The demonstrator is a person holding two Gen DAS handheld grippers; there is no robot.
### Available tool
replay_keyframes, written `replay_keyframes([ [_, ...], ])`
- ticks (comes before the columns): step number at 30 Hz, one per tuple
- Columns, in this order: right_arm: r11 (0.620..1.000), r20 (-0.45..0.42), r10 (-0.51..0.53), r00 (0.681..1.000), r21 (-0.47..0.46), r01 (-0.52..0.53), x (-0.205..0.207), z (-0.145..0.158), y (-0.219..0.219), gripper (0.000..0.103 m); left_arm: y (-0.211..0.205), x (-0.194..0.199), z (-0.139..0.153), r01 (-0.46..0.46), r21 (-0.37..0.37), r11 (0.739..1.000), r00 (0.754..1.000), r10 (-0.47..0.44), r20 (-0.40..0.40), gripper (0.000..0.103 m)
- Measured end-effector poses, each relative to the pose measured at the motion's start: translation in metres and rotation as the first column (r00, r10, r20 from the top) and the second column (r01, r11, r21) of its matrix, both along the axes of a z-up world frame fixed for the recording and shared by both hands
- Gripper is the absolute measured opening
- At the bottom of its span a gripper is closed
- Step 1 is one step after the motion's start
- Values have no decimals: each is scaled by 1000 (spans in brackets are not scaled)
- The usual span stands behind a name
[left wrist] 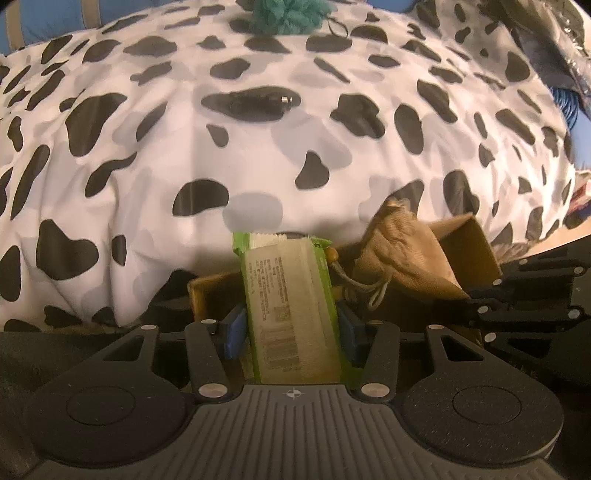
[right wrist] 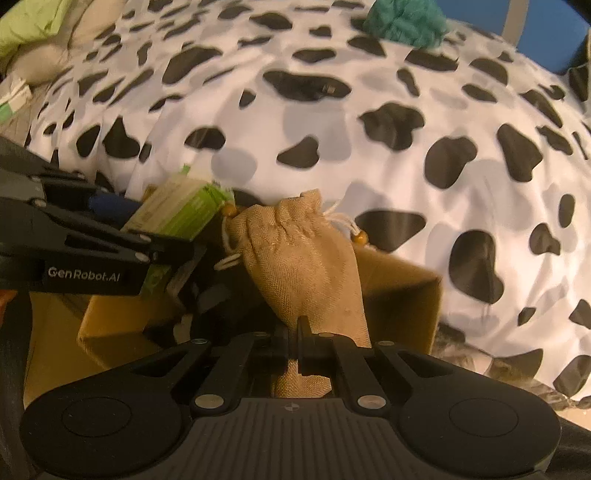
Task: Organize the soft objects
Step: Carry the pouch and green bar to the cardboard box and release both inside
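My left gripper is shut on a green tissue pack, its blue pads pressing both sides. The pack hangs over an open cardboard box at the edge of a bed. My right gripper is shut on a tan burlap drawstring pouch, held over the same cardboard box. In the right wrist view the left gripper comes in from the left with the tissue pack. In the left wrist view the pouch hangs to the right of the pack, and the right gripper's black frame shows at the right edge.
A cow-print blanket covers the bed behind the box. A teal yarn pom-pom lies at its far edge. A small dark object with a metal tip lies on the blanket. Dark items lie inside the box.
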State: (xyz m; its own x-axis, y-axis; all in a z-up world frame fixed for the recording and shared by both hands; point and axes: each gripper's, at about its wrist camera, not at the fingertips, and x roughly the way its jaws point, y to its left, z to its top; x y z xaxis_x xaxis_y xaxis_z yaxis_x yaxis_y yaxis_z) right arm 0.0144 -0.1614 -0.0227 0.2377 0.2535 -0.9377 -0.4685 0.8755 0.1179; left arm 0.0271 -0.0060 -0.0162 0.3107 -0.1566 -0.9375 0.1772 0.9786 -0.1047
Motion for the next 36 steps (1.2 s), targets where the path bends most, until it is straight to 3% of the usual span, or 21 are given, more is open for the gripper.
replay_keyframes([
  [13,994,-143,89,986,-48,-97,-10,-24,10,7,-11,1,-11,39,-10,999,995,-40,-97,48],
  [27,995,-156,73,985,-59,-83,-5,-26,9,9,-17,7,-25,44,19,999,986,-40,-165,48],
  [30,994,-152,81,985,-56,-90,-4,-24,10,22,-16,8,-26,30,32,999,986,-24,-166,49],
  [32,995,-147,79,986,-55,-87,-2,-23,9,45,-13,10,-25,12,33,999,987,-6,-161,51],
  [33,994,-141,80,987,-59,-89,-2,-22,10,65,-12,10,-25,3,32,999,987,2,-160,61],
  [34,994,-135,83,987,-65,-93,-2,-21,11,76,-11,10,-25,-4,33,999,987,9,-158,70],
  [36,992,-124,95,988,-72,-104,-4,-20,13,85,-11,10,-25,-6,40,999,988,13,-154,72],
])
